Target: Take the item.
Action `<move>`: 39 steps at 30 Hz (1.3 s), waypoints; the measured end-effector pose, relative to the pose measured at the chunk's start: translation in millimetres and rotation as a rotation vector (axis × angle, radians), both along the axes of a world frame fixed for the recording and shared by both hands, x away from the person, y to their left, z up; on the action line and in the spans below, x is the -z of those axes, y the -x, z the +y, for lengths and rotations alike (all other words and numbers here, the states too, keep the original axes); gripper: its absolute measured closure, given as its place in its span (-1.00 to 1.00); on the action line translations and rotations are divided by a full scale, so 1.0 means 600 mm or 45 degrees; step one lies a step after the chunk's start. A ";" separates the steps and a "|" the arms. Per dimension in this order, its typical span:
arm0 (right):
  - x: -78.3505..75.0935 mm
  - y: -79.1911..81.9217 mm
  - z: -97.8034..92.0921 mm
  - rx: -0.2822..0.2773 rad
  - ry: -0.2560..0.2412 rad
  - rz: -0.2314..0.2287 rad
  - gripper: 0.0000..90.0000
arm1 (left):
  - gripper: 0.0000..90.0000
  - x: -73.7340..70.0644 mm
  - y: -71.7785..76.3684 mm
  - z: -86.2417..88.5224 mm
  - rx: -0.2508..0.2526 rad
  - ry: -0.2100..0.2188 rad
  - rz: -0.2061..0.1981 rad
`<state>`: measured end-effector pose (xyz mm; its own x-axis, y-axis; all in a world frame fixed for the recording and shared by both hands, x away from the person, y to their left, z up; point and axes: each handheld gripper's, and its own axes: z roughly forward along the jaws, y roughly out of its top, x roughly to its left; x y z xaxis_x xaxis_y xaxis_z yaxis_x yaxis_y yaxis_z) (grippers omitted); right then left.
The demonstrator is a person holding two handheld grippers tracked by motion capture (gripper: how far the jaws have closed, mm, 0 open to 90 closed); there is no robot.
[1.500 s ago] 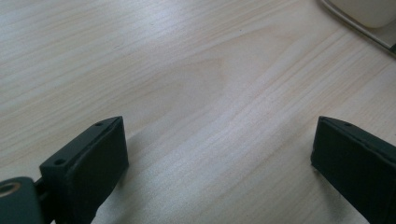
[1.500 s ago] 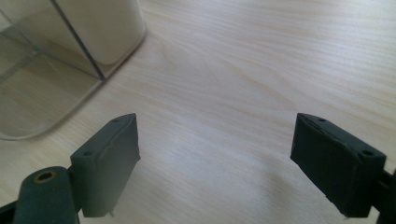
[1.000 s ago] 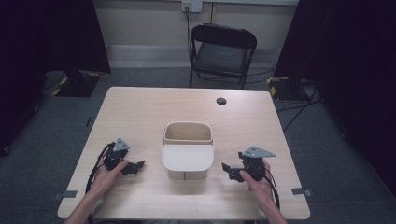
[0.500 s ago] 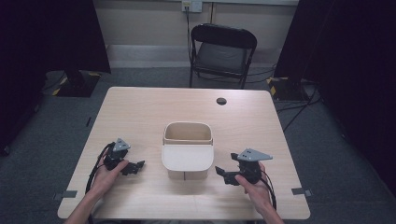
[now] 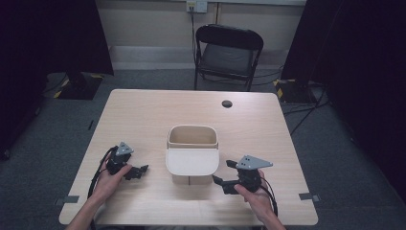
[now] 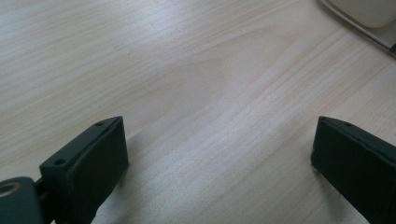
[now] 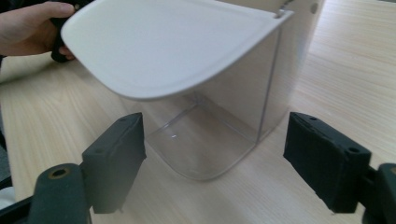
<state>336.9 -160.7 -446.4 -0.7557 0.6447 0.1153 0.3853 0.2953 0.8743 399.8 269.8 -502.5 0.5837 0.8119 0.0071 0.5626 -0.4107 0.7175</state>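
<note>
A beige bin is standing mid-table, its white lid hanging open over the near side, toward the person. Through the right tool view the lid is jutting out above a clear front wall, and the inside looks empty.

The right tool is hovering low, just beside the bin's near right corner, aiming at it. Its jaws are standing wide apart and gripping nothing; in its own view the right tool is framing the bin's lower front.

The left tool is resting on the table near the bin's left side, apart from it. It too is spread wide and empty, and in its own view the left tool is looking over bare wood, with a corner of the bin at the top right.

As a judgement, the work is only starting: nothing is grasped yet, and the lid or bin is waiting to be taken, most likely by the right tool.
</note>
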 end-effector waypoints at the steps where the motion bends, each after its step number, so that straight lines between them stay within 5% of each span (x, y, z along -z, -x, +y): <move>1: 0.000 0.001 0.003 -0.006 -0.002 -0.001 -0.53 | -0.93 0.000 0.000 0.000 0.000 0.000 0.000; 39: -0.009 -0.004 0.029 -0.069 -0.012 -0.034 -0.42 | -0.94 0.000 -0.001 0.000 -0.002 -0.001 -0.002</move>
<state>339.1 -143.2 -441.3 -0.7921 0.6021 0.1004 0.3457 0.3070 0.8867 400.1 269.8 -502.7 0.5822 0.8130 0.0084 0.5624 -0.4102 0.7180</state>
